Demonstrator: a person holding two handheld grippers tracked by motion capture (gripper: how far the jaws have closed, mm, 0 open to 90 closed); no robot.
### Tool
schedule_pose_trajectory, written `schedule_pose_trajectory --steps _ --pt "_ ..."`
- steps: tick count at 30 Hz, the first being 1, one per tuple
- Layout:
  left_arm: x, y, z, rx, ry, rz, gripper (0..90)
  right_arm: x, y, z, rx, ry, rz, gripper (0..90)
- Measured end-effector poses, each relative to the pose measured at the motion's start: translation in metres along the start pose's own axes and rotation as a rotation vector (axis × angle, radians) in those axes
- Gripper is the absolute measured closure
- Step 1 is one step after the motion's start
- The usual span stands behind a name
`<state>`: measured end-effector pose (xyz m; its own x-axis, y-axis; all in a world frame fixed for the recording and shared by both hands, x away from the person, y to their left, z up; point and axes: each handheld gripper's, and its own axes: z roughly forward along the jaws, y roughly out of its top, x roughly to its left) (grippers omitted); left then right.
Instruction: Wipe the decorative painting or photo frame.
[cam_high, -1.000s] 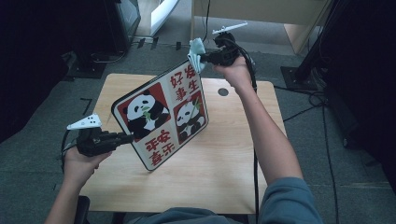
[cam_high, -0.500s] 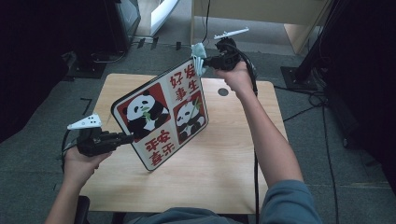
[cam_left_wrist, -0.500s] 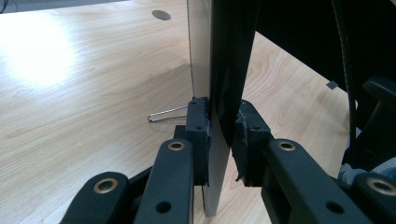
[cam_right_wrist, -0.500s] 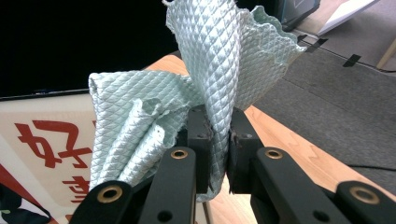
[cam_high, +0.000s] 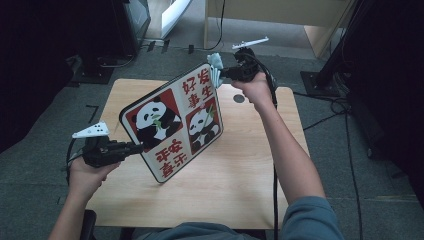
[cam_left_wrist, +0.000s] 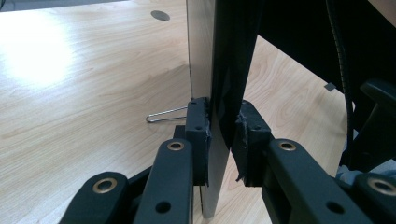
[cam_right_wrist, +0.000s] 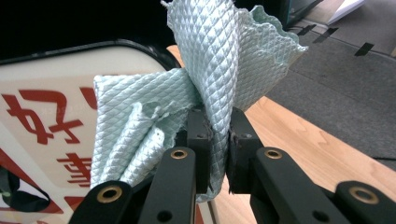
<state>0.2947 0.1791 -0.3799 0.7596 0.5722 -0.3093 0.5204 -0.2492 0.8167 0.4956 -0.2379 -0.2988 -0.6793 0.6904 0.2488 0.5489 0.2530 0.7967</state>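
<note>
A square panda sign with red Chinese lettering stands tilted over the middle of the table. Its lower corner is down near the wood, though you cannot tell from the high view whether it rests there. Its printed face is turned toward you.

Your left tongs grip the sign at its left edge. In the left gripper view the two black pads are pressed on either side of the thin board, closed tight on it. A small wire loop lies on the table just behind the board.

Your right tongs are at the sign's top right corner. They are closed tight on a pale green quilted cloth, which bunches and folds above the pads. In the right gripper view the cloth hangs against the sign's upper edge, beside the red lettering.

Judging from this, you are in the wiping step: the left side steadies the sign while the right brings the cloth to its face, starting at the top corner.

The next move likely calls for drawing the cloth down and across the printed face with light, even pressure. Keep the left grip firm so the board does not swing or slide off its lower corner. Watch that the cloth does not slip from the pads.
</note>
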Motion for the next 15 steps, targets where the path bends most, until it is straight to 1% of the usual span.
schedule_pose_trajectory --steps 4,5,8,15 --pt "0.0009 0.0001 -0.001 -0.006 -0.002 -0.004 76.8 -0.003 -0.0026 0.0007 0.019 0.006 0.011 82.8" --pt "0.0011 0.0002 -0.0015 -0.013 -0.008 -0.012 75.6 -0.0032 -0.0027 0.0006 0.022 0.005 0.013 82.8" --pt "0.0017 0.0002 -0.004 -0.026 -0.007 -0.018 74.9 -0.0036 -0.003 0.0008 0.025 0.007 0.01 82.8" --pt "0.002 0.0001 -0.0044 -0.025 -0.005 -0.014 74.7 -0.0068 -0.0068 0.0031 0.045 0.009 0.013 82.8"
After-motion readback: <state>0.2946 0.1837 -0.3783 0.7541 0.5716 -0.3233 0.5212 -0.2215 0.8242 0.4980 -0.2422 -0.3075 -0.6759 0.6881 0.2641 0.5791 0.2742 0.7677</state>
